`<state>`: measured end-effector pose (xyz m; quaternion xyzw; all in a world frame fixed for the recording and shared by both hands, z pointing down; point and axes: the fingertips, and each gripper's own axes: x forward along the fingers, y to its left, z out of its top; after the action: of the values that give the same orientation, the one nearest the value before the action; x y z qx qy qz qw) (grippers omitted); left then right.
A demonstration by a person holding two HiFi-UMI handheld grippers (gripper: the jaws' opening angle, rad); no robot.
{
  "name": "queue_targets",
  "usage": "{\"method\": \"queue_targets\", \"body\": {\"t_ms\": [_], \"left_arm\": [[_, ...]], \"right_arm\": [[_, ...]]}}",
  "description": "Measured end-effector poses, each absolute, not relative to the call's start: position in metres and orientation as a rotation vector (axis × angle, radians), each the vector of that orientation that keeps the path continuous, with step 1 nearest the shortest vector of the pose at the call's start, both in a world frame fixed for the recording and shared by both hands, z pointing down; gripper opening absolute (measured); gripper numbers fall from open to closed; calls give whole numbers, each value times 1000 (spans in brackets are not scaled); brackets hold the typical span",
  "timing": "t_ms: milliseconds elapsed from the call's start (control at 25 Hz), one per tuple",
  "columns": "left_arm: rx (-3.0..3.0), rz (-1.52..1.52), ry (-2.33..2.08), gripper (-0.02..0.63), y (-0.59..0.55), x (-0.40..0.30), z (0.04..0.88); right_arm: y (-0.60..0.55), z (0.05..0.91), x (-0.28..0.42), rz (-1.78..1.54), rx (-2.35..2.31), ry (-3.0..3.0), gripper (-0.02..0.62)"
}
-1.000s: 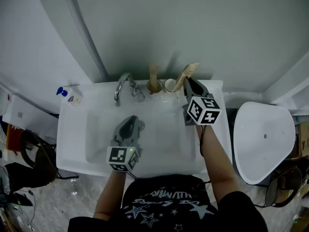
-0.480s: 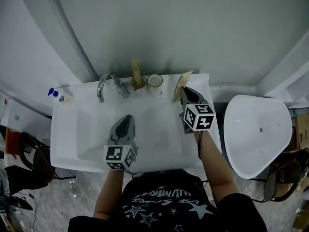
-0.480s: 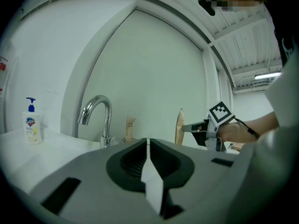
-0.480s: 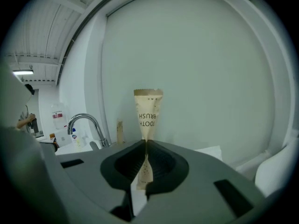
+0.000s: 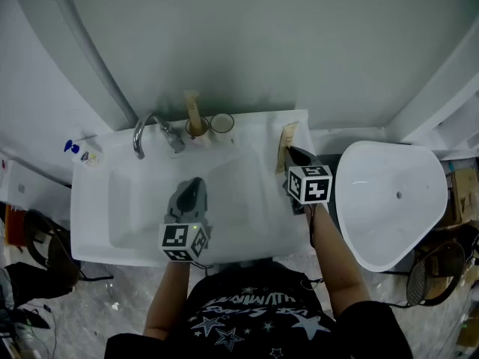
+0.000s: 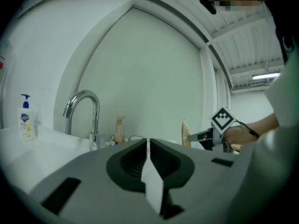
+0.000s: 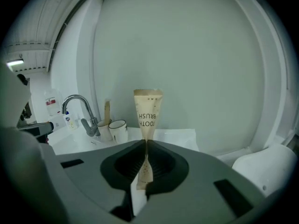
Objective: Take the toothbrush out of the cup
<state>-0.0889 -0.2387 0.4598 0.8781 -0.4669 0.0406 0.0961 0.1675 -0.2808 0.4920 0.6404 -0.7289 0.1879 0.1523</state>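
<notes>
While its jaws pinch the lower end of the paper-wrapped toothbrush, the right gripper holds the packet upright, the printed wrapper rising above the closed pads. In the head view that gripper sits over the right-hand edge of the counter, and the toothbrush is out of the cup, well apart from both cups. The left gripper has its jaws pressed together with nothing between them; it hangs over the white basin.

Behind the basin stand an empty cup and, just beside it, a second cup with another wrapped stick standing in it. The chrome tap curves up to their left, and a soap bottle with a blue pump stands at the counter's far left corner. A white rounded fixture lies to the right of the counter. The wall behind is a plain pale panel with a curved frame, and the floor is mottled grey.
</notes>
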Motion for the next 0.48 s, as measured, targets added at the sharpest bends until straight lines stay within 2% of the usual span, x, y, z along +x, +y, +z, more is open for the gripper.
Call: {"method": "queue_targets", "body": {"t_ms": [480], "left_arm": [[2597, 139, -1380, 28, -242, -65, 464]], "right_arm": [[-275, 537, 218, 637, 1798, -1916, 29]]}}
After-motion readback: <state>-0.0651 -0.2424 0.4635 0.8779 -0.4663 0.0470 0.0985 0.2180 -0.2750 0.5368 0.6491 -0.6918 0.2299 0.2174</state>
